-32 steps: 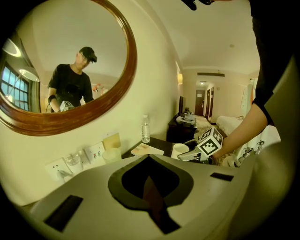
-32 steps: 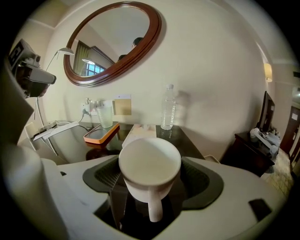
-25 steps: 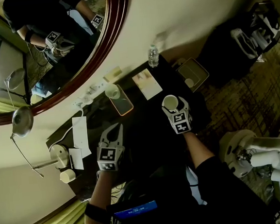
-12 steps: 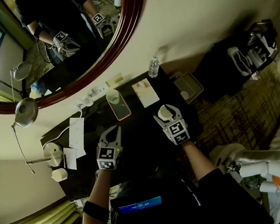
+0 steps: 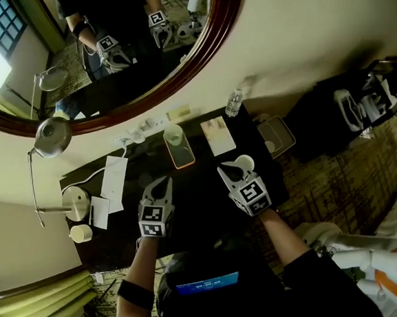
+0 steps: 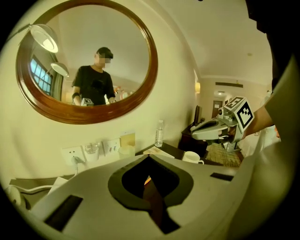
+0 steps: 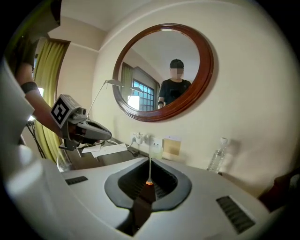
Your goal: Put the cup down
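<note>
The white cup (image 5: 244, 163) stands upright on the dark table (image 5: 202, 195), with nothing holding it; the left gripper view shows the cup (image 6: 192, 157) too. My right gripper (image 5: 228, 171) hovers above the table just left of and nearer than the cup. Its jaws have just been closing and are now shut with nothing between them (image 7: 149, 180). My left gripper (image 5: 161, 185) is over the table's left middle, shut and empty (image 6: 148, 180). From the left gripper view, the right gripper (image 6: 211, 129) is up above the cup.
A glass (image 5: 173, 134) sits on an orange tray (image 5: 182, 154) by the wall. Near it are a booklet (image 5: 218, 135), a water bottle (image 5: 234, 103) and a grey tray (image 5: 277, 138). Papers (image 5: 114, 184), a desk lamp (image 5: 51, 136) and a small cup (image 5: 81, 233) are at left.
The right gripper let go of the cup, rose and drew back from it, and its jaws closed. The cup stays on the table. The left gripper shifted slightly.
</note>
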Motion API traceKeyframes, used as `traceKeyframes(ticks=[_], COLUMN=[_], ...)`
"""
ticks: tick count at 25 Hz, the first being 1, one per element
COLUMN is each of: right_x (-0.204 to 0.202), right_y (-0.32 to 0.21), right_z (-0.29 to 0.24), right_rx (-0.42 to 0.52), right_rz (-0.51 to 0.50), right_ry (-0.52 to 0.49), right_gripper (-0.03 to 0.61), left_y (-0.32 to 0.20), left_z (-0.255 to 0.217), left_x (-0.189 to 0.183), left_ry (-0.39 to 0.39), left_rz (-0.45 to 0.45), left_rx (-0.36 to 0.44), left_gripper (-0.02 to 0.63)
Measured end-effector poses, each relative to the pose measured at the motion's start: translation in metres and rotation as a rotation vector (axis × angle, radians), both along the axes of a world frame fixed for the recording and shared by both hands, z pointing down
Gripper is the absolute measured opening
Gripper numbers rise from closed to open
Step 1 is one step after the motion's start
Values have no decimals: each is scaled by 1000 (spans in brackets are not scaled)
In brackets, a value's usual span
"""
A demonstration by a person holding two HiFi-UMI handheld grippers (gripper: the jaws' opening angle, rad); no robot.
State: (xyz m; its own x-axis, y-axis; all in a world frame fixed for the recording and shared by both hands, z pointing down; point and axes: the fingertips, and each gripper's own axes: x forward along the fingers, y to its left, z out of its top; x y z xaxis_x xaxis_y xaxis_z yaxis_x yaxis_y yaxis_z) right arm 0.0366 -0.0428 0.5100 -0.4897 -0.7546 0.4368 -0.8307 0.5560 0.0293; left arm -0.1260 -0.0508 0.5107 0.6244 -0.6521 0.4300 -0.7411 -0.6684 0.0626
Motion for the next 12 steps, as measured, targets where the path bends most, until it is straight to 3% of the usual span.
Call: traceKeyframes(ticks=[7, 12], right_x=[-42, -57], right_y=[5, 5], right_z=[2, 7], right_rx=[-19, -45], right_rz=[-146, -202], right_ry=[-5, -4], right_gripper=[11, 11], left_y=[5, 14], left_z=[6, 9], left_x=[-28, -36], left_ry=[4, 2], left_rz=[-94, -104], left_rx=[-21, -23], left_gripper=[8, 8])
